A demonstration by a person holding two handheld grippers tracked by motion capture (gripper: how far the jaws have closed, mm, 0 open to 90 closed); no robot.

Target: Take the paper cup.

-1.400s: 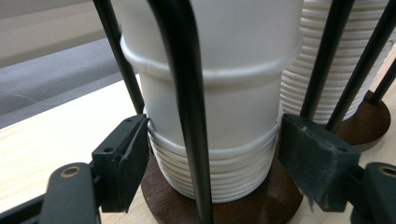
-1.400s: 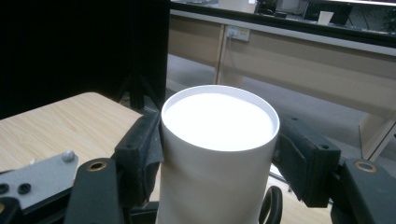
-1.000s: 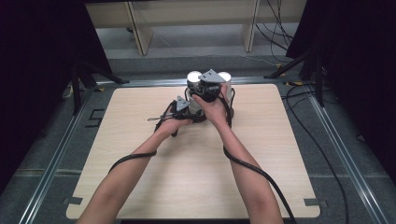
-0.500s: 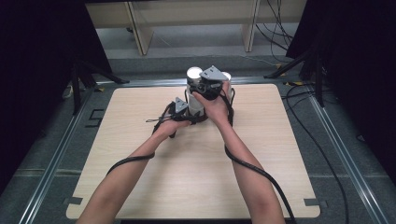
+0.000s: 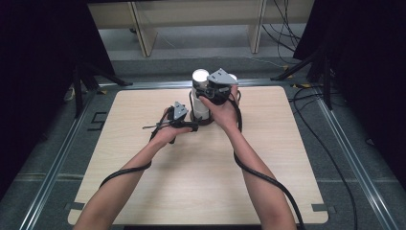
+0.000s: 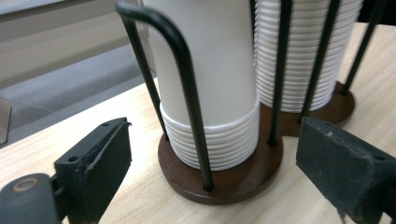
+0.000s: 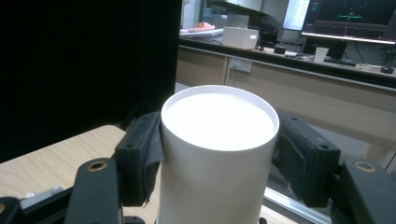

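A brown wooden cup rack (image 6: 243, 182) with black wire posts (image 6: 187, 93) holds two stacks of white paper cups (image 6: 303, 56). My left gripper (image 6: 212, 179) faces the rack's base at table level. Its jaws have just been opening and now stand wide on either side of the base, touching nothing. My right gripper (image 7: 217, 163) is shut on a white cup (image 7: 217, 116), its pads pressing both sides just under the rim. In the high view the right gripper (image 5: 215, 90) holds that cup (image 5: 200, 76) above the rack (image 5: 201, 115), and the left gripper (image 5: 191, 125) sits low to its left.
The rack stands near the far edge of the light wooden table (image 5: 191, 191). Both forearms reach across the table, trailing black cables (image 5: 268, 179). Metal rails (image 5: 52, 167) frame the table, and a wooden cabinet (image 5: 191, 19) stands beyond.
The right hand has risen slightly with the white cup. The left hand has drawn back a little from the rack toward the left.
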